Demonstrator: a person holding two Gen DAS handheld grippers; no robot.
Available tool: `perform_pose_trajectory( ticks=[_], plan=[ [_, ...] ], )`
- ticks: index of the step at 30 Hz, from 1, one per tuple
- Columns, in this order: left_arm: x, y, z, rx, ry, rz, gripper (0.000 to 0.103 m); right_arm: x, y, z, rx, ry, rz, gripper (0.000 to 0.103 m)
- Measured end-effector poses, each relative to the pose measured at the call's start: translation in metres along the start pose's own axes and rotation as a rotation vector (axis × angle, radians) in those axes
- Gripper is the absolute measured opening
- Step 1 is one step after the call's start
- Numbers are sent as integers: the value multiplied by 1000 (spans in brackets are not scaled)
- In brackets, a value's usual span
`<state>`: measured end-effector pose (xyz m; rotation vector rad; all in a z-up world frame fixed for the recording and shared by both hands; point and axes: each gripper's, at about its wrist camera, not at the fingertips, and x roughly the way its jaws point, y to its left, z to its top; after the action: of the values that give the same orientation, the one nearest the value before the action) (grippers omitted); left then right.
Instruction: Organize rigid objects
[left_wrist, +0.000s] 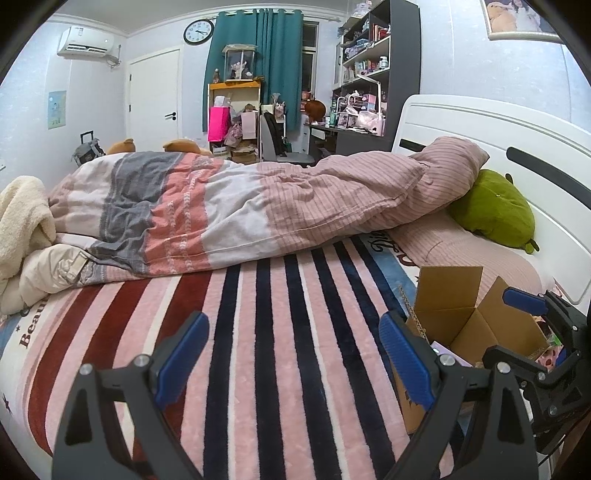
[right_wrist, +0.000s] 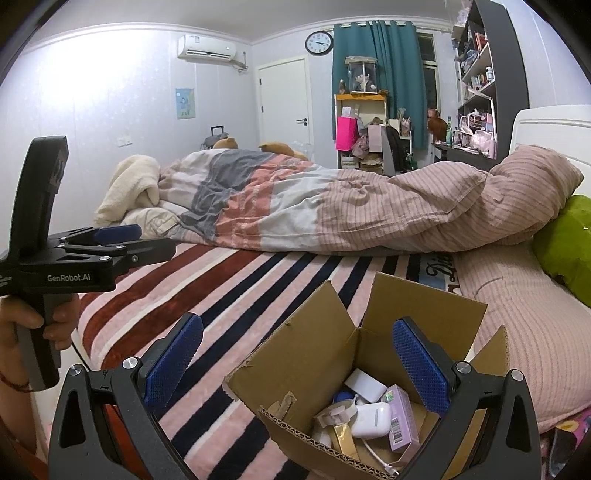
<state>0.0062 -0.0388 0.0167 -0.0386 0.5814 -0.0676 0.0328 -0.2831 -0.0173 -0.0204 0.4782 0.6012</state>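
An open cardboard box (right_wrist: 314, 354) stands on the striped bedspread (right_wrist: 229, 295). Inside lie a white earbud case (right_wrist: 371, 419), a lilac carton (right_wrist: 402, 421), a white block (right_wrist: 365, 384), a gold box (right_wrist: 341, 435) and a white cable (right_wrist: 376, 458). My right gripper (right_wrist: 295, 358) is open and empty, held above the box's open top. My left gripper (left_wrist: 295, 358) is open and empty over the bare bedspread (left_wrist: 258, 332), left of the box (left_wrist: 454, 317). It also shows in the right wrist view (right_wrist: 118, 236), and the right gripper's fingers (left_wrist: 524, 301) show at the left wrist view's right edge.
A rumpled duvet (left_wrist: 229, 206) lies across the bed behind. A pink pillow (right_wrist: 524, 321) and a green plush (left_wrist: 495, 206) sit by the white headboard (left_wrist: 480, 125) on the right. A cream blanket (left_wrist: 22, 218) is heaped at the left.
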Motion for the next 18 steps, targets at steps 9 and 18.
perform_pose_trajectory(
  ticks=[9, 18],
  plan=[
    [0, 1, 0, -6, -1, 9, 92, 2, 1, 1, 4, 3, 9, 103],
    [0, 2, -1, -9, 3, 12, 92, 1, 1, 0, 5, 2, 6, 103]
  ],
)
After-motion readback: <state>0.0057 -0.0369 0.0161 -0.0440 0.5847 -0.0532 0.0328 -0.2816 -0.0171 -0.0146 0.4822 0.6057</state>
